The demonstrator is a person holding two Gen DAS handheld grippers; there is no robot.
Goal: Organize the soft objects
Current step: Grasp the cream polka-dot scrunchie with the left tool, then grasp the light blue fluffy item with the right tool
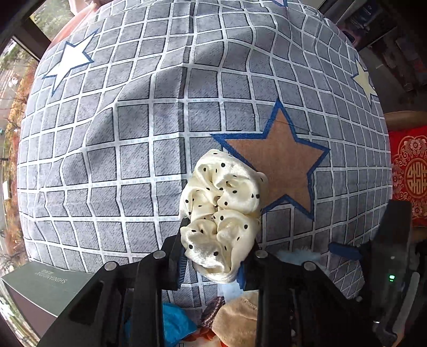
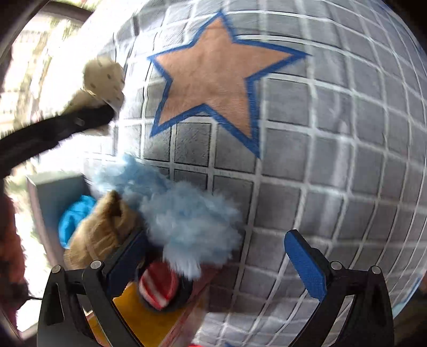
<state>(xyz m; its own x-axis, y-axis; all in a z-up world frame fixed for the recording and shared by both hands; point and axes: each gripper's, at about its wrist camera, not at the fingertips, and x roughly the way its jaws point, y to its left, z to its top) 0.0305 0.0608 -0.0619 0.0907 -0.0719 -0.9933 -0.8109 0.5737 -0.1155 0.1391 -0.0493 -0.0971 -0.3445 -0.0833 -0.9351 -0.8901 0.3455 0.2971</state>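
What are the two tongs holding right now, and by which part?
Left tongs pinch the cream polka-dot scrunchie by its lower folds. Right tongs are open, holding nothing.

Surface: grey checked bedsheet (image 1: 149, 138) with a white grid, filling most of both frames
Pattern: white star (image 1: 70, 62) upper left, tan star (image 1: 283, 157) centre right, cream star (image 1: 364, 80) far right, all edged blue
Window: left edge (image 1: 16, 88), daylight and trees outside
Right edge: red patterned cushion (image 1: 409, 165)
Upper right: dark shelves (image 1: 373, 21), blurred
Light: daylight, soft shadow across the sheet
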